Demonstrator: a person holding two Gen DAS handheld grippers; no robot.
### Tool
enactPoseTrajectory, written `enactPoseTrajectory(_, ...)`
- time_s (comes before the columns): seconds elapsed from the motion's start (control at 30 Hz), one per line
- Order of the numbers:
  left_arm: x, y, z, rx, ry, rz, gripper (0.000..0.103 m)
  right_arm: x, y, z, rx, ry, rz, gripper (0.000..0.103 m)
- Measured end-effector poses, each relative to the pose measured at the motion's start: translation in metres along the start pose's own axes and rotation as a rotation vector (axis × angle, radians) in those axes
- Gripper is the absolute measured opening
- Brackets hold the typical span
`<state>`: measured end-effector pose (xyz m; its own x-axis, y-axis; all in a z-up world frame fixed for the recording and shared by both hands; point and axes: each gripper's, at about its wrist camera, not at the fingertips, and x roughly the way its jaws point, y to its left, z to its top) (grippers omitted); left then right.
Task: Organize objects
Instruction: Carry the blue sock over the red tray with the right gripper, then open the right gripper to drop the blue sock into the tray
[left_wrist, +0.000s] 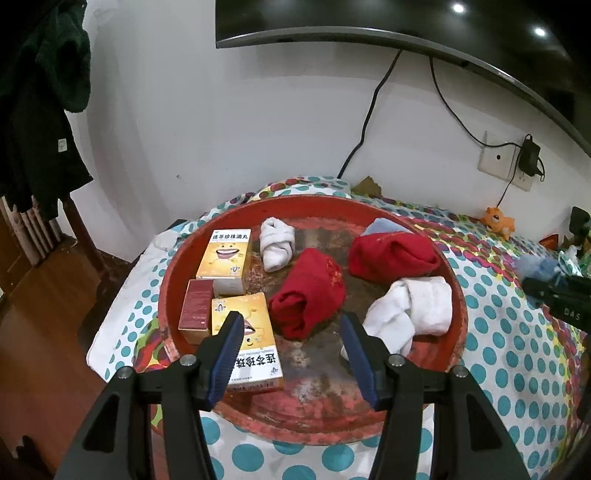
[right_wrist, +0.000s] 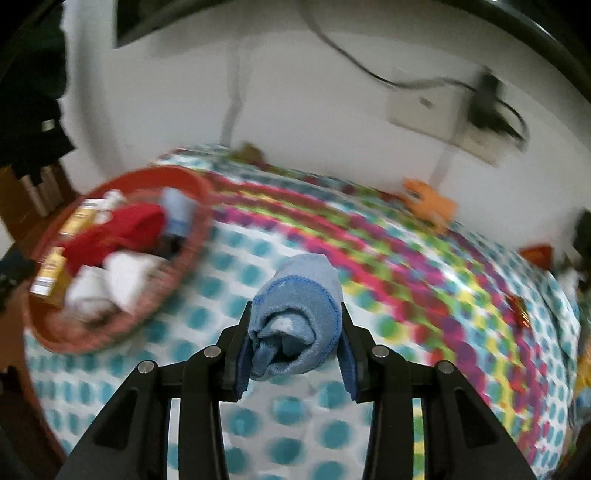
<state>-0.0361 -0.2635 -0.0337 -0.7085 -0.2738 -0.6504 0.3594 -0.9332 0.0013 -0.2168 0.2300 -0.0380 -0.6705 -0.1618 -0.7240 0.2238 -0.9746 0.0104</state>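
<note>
Two hand-held grippers: right hand-held gripper (right_wrist: 295, 341) clamps the rolled blue sock (right_wrist: 295, 317) (tray (right_wrist: 110, 343) far left); left hand-held gripper (left_wrist: 290, 332) hangs wide apart, empty, above the tray (left_wrist: 458, 295).

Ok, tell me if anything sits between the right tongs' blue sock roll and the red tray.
Nothing visible. The right tongs grip the blue sock roll above the dotted cloth, and only bare cloth lies between it and the red tray at left. The tray itself is crowded with socks and boxes.

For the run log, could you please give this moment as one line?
right gripper: shut on blue sock roll | left gripper: open over red tray
</note>
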Motion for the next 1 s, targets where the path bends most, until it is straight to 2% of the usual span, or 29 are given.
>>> enactPoseTrajectory(0.1, -0.001, 0.001, 0.001, -0.001, -0.003, 0.004, 0.056, -0.012, -0.008, 0.001, -0.030, -0.012, 0.070, 0.037)
enactPoseTrajectory(0.3, -0.002, 0.012, 0.004, -0.038, -0.009, 0.011, 0.056, -0.029, -0.028, -0.004, -0.080, -0.022, 0.155, 0.037)
enactPoseTrajectory(0.47, -0.001, 0.021, 0.005, -0.051, -0.015, 0.046, 0.056, -0.030, -0.049, -0.004, -0.100, -0.001, 0.189, 0.038)
enactPoseTrajectory(0.7, 0.002, 0.023, 0.005, -0.051, -0.007, 0.072, 0.056, -0.024, -0.080, -0.001, -0.145, 0.028, 0.158, 0.040)
enactPoseTrajectory(1.0, 0.002, 0.025, 0.004, -0.069, 0.004, 0.072, 0.056, -0.028, -0.057, -0.008, -0.194, 0.077, 0.098, 0.040)
